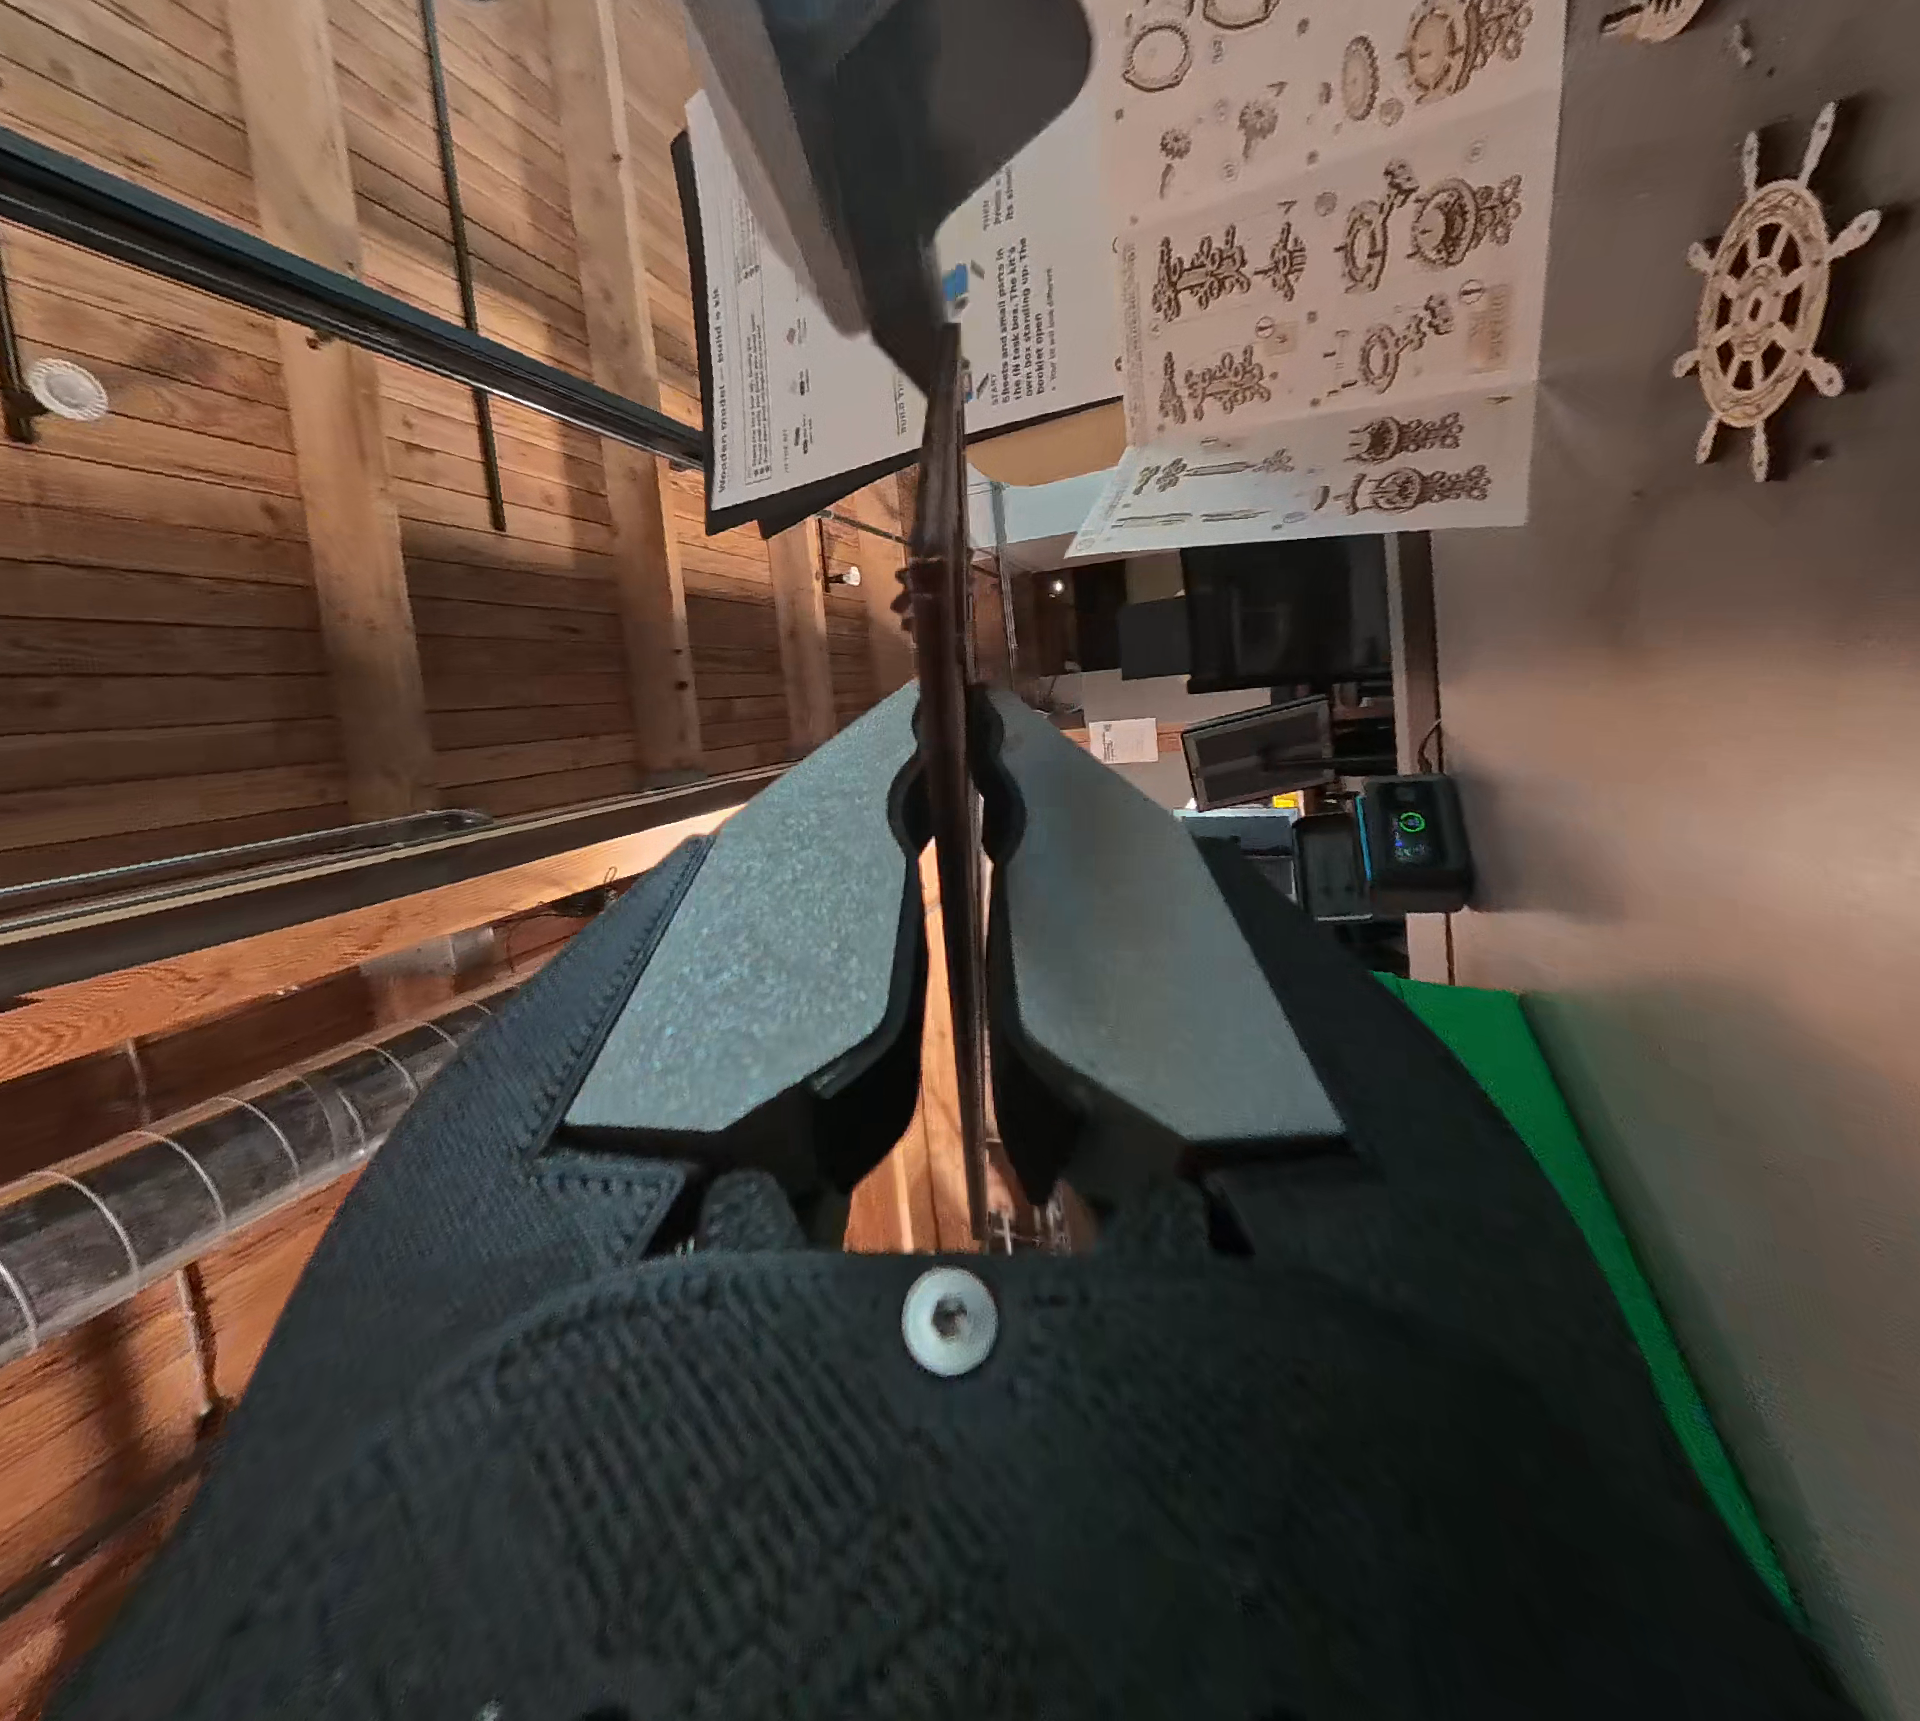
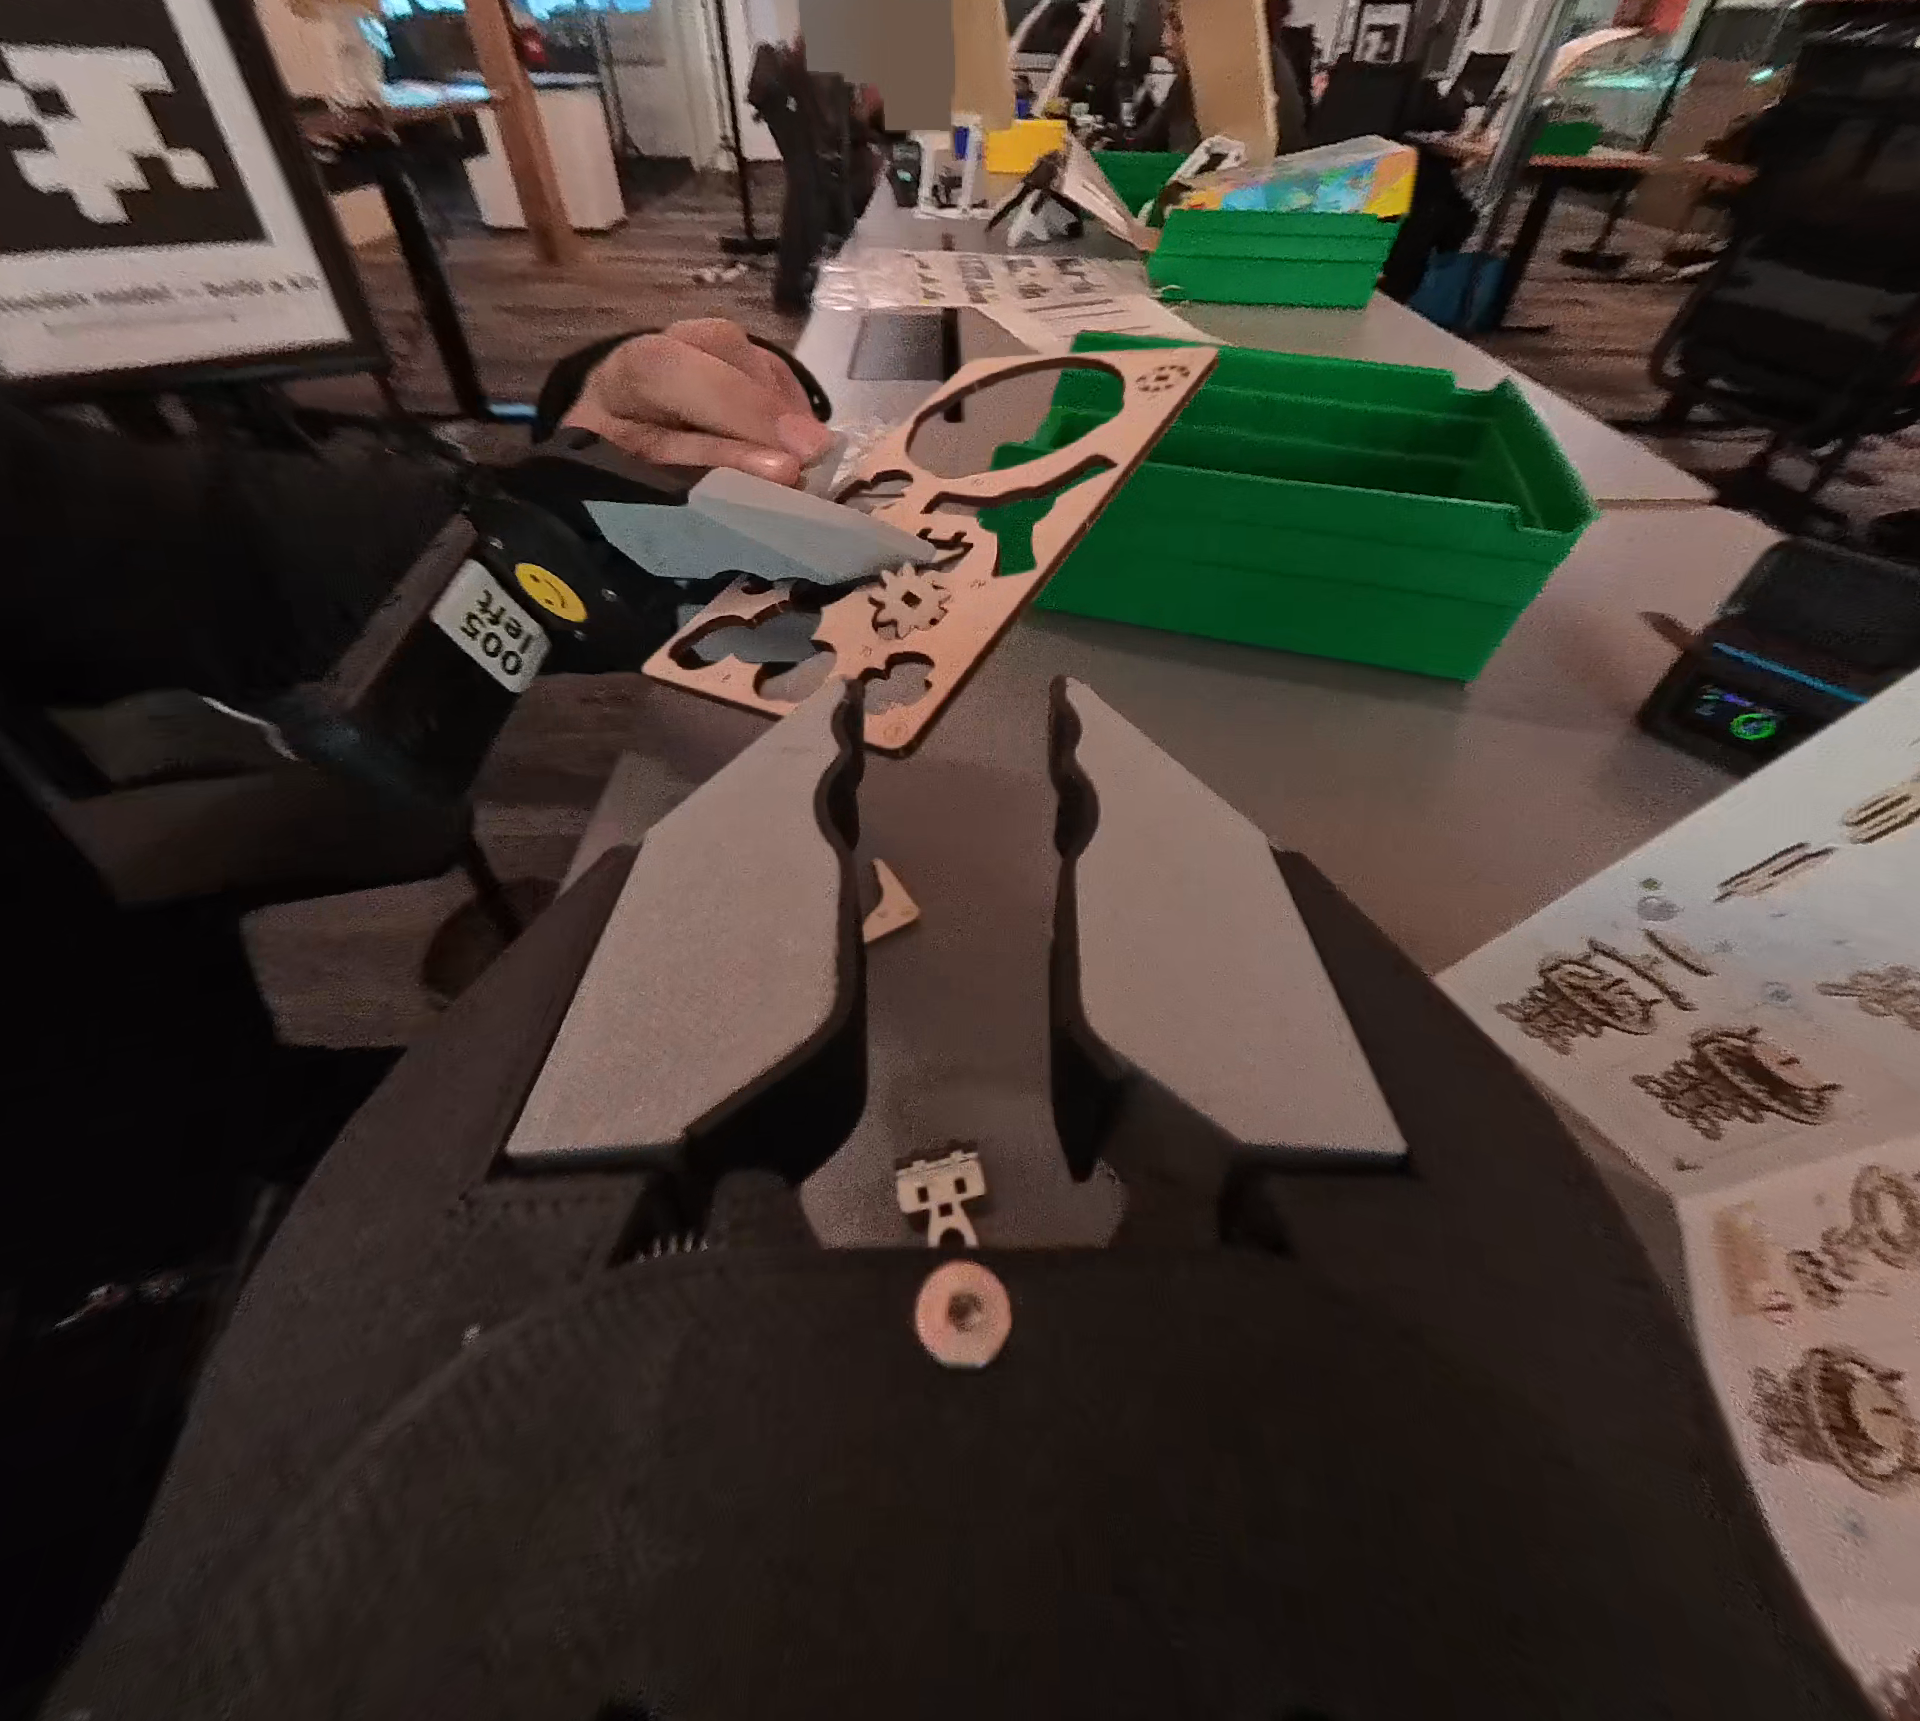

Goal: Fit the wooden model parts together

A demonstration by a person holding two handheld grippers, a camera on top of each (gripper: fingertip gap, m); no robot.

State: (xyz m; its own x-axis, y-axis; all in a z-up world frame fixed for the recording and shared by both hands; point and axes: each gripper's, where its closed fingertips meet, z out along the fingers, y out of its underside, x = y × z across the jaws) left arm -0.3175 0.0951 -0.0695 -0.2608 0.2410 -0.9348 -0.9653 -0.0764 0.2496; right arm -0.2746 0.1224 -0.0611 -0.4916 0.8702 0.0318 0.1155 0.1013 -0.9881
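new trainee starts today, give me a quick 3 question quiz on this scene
1. True or false: the left gripper is shut on the wooden parts sheet.
2. Are the right gripper's fingers A) spread with nothing between them, or B) clamped on a gear?
3. Fill in: the gear still seated in the sheet is ____ the green bin.

Key:
1. True
2. A
3. Outside; it hangs in front of the bin
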